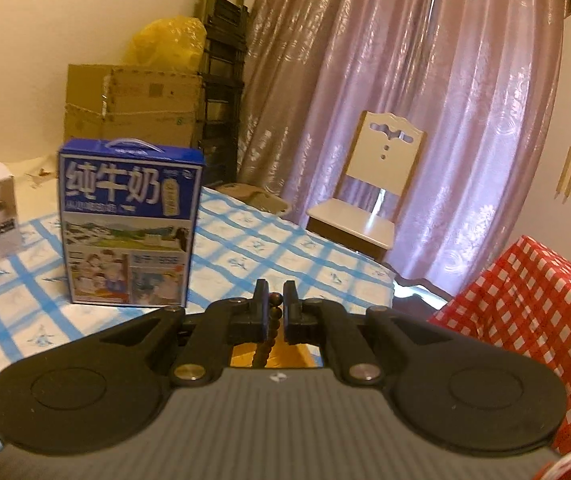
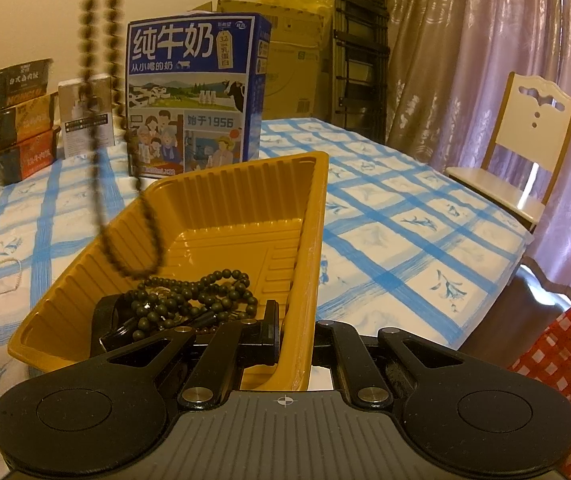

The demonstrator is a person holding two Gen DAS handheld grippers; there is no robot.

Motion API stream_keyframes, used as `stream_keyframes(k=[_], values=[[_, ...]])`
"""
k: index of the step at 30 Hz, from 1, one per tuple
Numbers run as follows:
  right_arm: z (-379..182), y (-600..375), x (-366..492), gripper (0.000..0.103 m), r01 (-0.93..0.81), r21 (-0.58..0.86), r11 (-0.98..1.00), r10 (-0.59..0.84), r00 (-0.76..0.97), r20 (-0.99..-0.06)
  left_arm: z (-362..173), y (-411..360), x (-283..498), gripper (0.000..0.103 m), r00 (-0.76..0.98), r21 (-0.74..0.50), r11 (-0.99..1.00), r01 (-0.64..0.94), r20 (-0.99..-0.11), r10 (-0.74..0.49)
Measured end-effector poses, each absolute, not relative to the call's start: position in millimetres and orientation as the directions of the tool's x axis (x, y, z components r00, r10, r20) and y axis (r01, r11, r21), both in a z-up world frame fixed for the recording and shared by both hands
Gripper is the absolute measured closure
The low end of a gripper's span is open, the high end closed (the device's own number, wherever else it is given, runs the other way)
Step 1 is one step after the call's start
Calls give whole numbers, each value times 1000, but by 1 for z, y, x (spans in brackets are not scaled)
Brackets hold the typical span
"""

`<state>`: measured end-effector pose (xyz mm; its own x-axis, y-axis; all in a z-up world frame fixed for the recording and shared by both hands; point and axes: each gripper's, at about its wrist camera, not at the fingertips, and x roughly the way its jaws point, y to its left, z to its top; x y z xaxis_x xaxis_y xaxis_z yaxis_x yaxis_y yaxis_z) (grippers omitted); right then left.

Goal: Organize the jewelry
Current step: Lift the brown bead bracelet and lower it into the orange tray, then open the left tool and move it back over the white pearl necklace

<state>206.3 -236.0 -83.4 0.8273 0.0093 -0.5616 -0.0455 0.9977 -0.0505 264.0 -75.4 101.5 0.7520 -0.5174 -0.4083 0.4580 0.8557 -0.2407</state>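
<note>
While the right gripper (image 2: 294,336) pinches the yellow tray's (image 2: 221,208) near rim, left gripper (image 1: 275,308) clamped on a brown bead strand (image 2: 97,80) (dangling over the tray), dark beads (image 2: 193,296) heaped inside, tray on the checked tabletop (image 2: 405,216).

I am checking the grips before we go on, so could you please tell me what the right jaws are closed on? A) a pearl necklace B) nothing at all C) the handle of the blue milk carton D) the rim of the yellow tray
D: in the right wrist view the right gripper has its jaws clamped on the near wall of the yellow tray.
</note>
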Motion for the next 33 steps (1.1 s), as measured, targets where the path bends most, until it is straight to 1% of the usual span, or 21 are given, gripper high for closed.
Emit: stream_keyframes(k=[10,19,22,29,33], values=[[-83,-238,208,96,-52,-50,997,15,826,-563,65,-100,299,98,721,-226,871,437,-491,-489],[-84,-238,209,96,-51,-49,998,15,825,-565,52,-94,298,95,718,-208,885,417,-522,-461],[-84,-238,209,96,-51,-48,998,15,824,-566,50,-85,293,90,721,-216,892,396,-528,-448],[-84,-238,209,96,-52,-50,997,14,825,-565,42,-51,272,85,735,-236,921,310,-555,-390],[-84,-238,209,96,-51,-50,997,14,825,-565,36,-25,258,79,750,-232,942,242,-571,-334]])
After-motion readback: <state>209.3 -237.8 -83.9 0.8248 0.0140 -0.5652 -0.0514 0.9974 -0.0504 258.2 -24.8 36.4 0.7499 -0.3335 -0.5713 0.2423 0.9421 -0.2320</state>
